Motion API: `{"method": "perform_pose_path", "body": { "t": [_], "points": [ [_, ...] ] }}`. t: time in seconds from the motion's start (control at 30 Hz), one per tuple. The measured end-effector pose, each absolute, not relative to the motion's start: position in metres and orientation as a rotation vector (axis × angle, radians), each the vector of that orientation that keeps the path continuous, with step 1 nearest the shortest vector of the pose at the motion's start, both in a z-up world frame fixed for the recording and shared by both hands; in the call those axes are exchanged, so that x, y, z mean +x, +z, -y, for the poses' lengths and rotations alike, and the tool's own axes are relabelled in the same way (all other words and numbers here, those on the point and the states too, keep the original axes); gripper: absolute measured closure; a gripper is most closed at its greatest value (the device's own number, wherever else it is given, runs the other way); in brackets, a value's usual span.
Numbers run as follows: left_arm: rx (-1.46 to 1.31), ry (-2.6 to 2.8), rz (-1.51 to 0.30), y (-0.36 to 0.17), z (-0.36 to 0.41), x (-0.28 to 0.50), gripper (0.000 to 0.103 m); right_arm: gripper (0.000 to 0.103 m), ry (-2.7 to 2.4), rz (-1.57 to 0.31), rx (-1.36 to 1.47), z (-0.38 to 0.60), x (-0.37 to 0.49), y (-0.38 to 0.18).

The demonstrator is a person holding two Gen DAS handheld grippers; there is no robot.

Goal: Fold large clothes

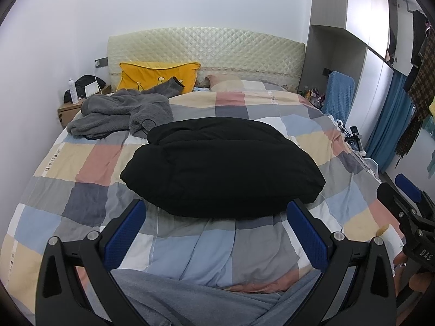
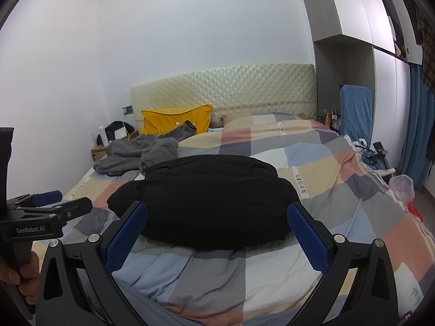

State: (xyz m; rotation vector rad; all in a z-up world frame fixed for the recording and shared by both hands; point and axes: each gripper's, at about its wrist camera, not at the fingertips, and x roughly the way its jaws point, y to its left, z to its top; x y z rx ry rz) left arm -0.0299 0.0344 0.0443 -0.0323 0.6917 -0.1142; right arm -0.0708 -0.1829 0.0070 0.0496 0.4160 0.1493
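I see the black garment (image 1: 223, 165) lying as a puffy folded bundle mid-bed on the checked quilt (image 1: 81, 168), a grey fleece (image 1: 122, 112) and yellow pillow (image 1: 159, 76) beyond it near the quilted headboard (image 1: 206, 46). My left claw (image 1: 217, 233) and right claw (image 2: 217, 236) hover spread, holding nothing.

Black garment (image 1: 223, 163), checked quilt (image 1: 81, 163)

Both wrist cameras are looking from the foot of the bed (image 1: 89, 163) toward the headboard (image 1: 206, 51), low and close over the quilt. The left view is sitting slightly nearer and lower; the right view is standing farther back, tilted higher. Both are sharing the headboard, the black garment (image 1: 223, 165) and each other's tongs.
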Motion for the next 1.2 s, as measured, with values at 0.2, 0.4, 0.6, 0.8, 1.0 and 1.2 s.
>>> {"method": "perform_pose_path", "body": {
  "t": [0.2, 0.4, 0.6, 0.8, 1.0, 1.2],
  "points": [
    [-0.033, -0.116, -0.694, 0.0444, -0.0335, -0.0293, 0.0, 0.0, 0.144, -0.408, 0.053, 0.1842, -0.0735, 0.0075],
    [-0.034, -0.118, -0.696, 0.0451, -0.0324, -0.0302, 0.0, 0.0, 0.143, -0.406, 0.053, 0.1845, -0.0749, 0.0074],
    [-0.033, -0.118, -0.697, 0.0451, -0.0326, -0.03, 0.0, 0.0, 0.144, -0.406, 0.051, 0.1847, -0.0748, 0.0074],
    [-0.028, -0.123, -0.697, 0.0457, -0.0319, -0.0305, 0.0, 0.0, 0.143, -0.4, 0.048, 0.1846, -0.0772, 0.0084],
    [-0.031, -0.123, -0.697, 0.0461, -0.0319, -0.0314, 0.0, 0.0, 0.141, -0.403, 0.052, 0.1864, -0.0773, 0.0083],
    [-0.046, -0.12, -0.7, 0.046, -0.0352, -0.0301, 0.0, 0.0, 0.142, -0.404, 0.048, 0.1853, -0.0772, 0.0082]
  ]
}}
